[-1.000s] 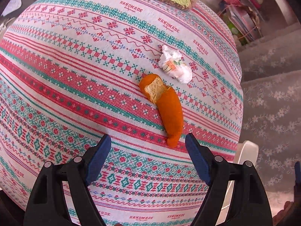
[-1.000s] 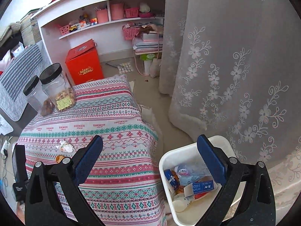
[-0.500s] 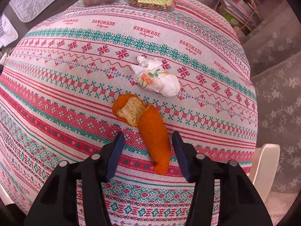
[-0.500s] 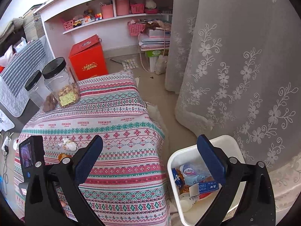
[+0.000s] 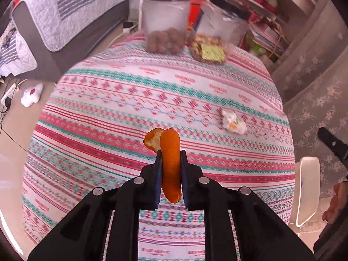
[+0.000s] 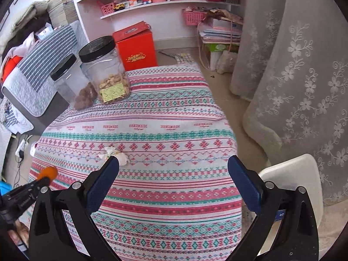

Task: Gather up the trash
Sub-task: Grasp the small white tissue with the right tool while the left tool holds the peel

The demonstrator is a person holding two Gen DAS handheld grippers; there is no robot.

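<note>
In the left wrist view, the left gripper (image 5: 170,169) is closed tight on a long curled piece of orange peel (image 5: 170,163), held above the striped red and teal tablecloth (image 5: 108,130). A crumpled white paper tissue (image 5: 233,122) lies on the cloth and is not yet collected.

In the right wrist view, the right gripper (image 6: 174,184) stands wide open and empty, near the tissue (image 6: 115,154). The white plastic bin (image 6: 289,174) stands beside the table.
</note>
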